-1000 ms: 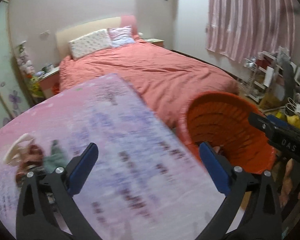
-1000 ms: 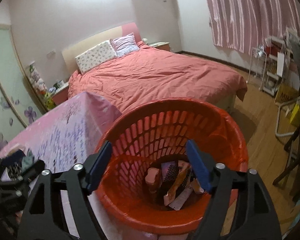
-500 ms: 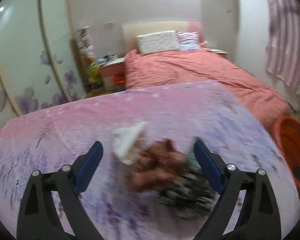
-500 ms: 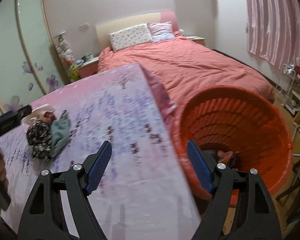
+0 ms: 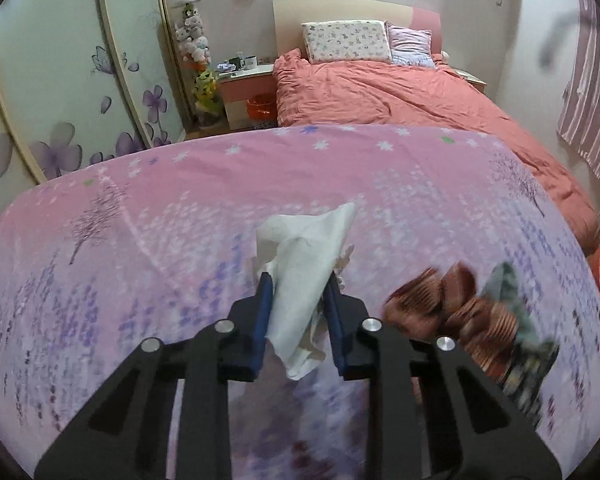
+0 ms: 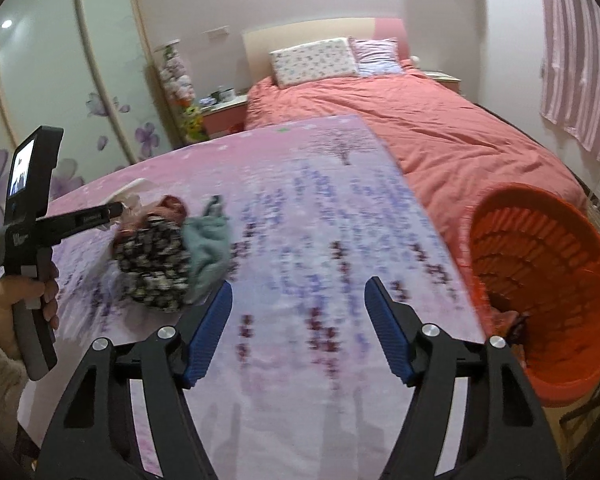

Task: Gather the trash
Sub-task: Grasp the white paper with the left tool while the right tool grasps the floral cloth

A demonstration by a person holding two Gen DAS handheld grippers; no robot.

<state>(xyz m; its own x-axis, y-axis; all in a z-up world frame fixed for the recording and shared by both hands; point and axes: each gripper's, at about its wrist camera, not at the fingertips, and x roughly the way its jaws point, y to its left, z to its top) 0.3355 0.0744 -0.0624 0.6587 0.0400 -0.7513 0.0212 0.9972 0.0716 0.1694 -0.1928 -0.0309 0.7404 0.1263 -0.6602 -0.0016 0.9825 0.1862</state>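
My left gripper (image 5: pixel 296 288) is shut on a crumpled white tissue (image 5: pixel 306 252) on the pink floral tablecloth (image 5: pixel 160 208). In the right wrist view the left gripper (image 6: pixel 112 210) reaches the tissue (image 6: pixel 130 192) at the table's left. My right gripper (image 6: pixel 298 296) is open and empty above the cloth. An orange trash basket (image 6: pixel 540 272) stands tilted at the table's right edge, with some trash inside.
A pile of a brownish item (image 5: pixel 452 308), a dark floral cloth (image 6: pixel 152 268) and a teal cloth (image 6: pixel 210 248) lies right of the tissue. A bed with a coral duvet (image 5: pixel 400 96) stands behind the table. A wardrobe (image 5: pixel 60 80) lines the left.
My left gripper swung left from the basket to the pile and closed on the white tissue. My right gripper turned from over the basket to above the tablecloth and stays open.
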